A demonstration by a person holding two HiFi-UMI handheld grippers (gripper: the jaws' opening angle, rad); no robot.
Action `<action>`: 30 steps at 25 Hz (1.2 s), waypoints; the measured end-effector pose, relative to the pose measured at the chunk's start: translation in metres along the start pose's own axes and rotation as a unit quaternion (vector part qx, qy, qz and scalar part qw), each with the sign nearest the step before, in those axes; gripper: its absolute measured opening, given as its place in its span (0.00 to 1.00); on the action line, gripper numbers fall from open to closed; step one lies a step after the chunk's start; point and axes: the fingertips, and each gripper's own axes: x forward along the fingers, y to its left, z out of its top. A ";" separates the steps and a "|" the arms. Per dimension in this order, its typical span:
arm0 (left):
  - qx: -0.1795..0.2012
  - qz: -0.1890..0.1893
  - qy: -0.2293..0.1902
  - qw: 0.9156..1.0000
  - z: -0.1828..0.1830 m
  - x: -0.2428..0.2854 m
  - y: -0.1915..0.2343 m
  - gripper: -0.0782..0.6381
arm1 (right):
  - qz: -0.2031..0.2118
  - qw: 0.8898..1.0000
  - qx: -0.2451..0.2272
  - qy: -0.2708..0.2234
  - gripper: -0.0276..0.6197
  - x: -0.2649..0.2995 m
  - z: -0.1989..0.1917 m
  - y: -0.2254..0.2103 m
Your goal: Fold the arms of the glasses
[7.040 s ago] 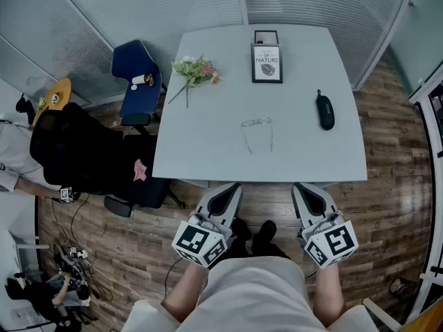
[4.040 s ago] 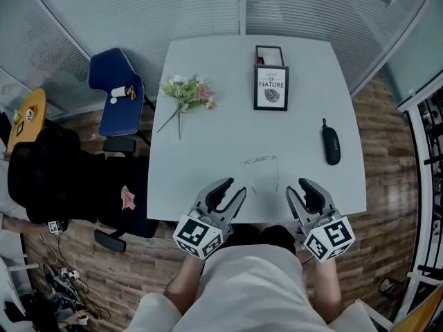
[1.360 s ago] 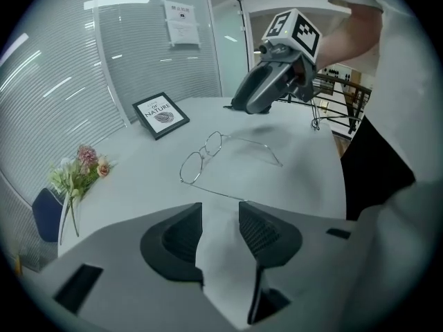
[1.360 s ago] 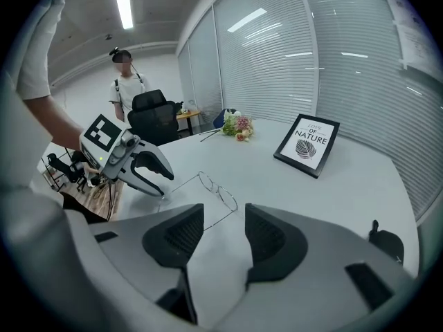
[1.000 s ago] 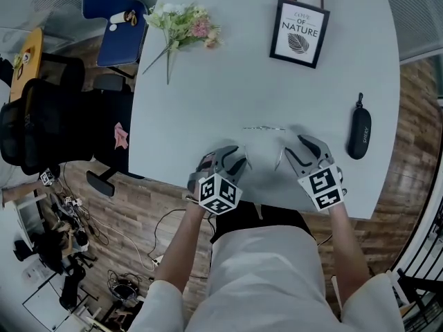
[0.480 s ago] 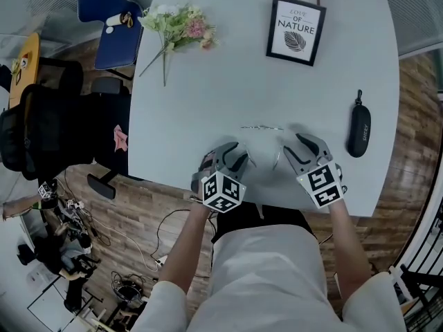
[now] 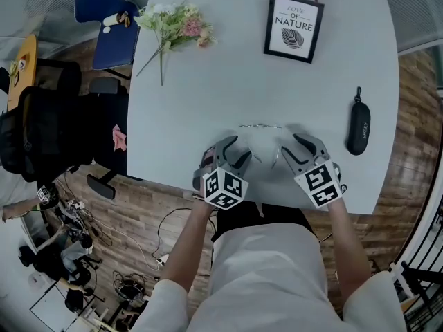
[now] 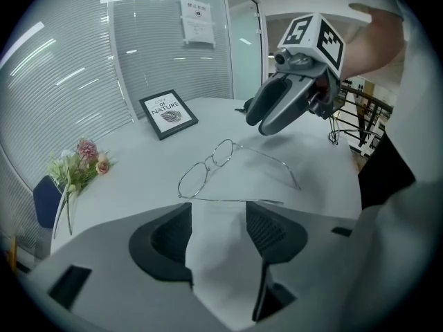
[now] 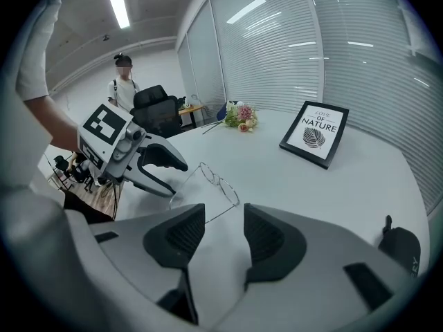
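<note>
The pale tabletop [image 7: 228, 75] is mostly bare. A wide open stretch lies between its near edge, where both claws work, and the far end. At the far end are a bunch of flowers [image 7: 173, 28] on the left and a framed print [image 7: 293, 28] towards the right. A black glasses case [image 7: 356, 130] lies near the right edge, well apart from everything else. Past the left edge are a blue chair [image 7: 104, 12] and a black chair [image 7: 52, 123].

The left claw [image 7: 237, 151] and right claw [image 7: 294, 147] sit close to the near edge. The glasses [image 7: 260, 126] lie between and just beyond them, arms unfolded and pointing back towards the person.

The left gripper view shows its jaws opening over bare tabletop. One thin arm of the glasses [image 8: 208, 171] runs across just past the tips, ungripped. It also shows the right claw [image 8: 287, 109] poised above the other arm.

The right gripper view has its jaws partly apart and holding nothing. The other arm's end runs towards the gap between them. Only this view shows a person [image 9: 124, 81] standing at the back of the room.
</note>
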 end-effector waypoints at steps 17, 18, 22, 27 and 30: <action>0.069 -0.018 -0.002 0.997 0.018 0.001 0.010 0.53 | -0.005 1.000 0.014 0.002 0.31 -0.004 -0.004 0.001; 0.074 -0.020 -0.003 0.997 0.019 0.002 0.011 0.53 | -0.006 1.000 0.015 0.002 0.31 -0.004 -0.004 0.001; 0.087 -0.030 -0.004 0.996 0.025 0.006 0.011 0.54 | -0.010 1.000 0.023 0.001 0.31 -0.005 -0.006 -0.001; 0.106 -0.034 -0.006 0.994 0.030 0.009 0.011 0.54 | -0.018 0.999 0.034 0.001 0.30 -0.006 -0.008 -0.004; 0.109 -0.031 -0.009 0.994 0.031 0.011 0.014 0.54 | -0.022 0.999 0.040 0.000 0.30 -0.007 -0.009 -0.006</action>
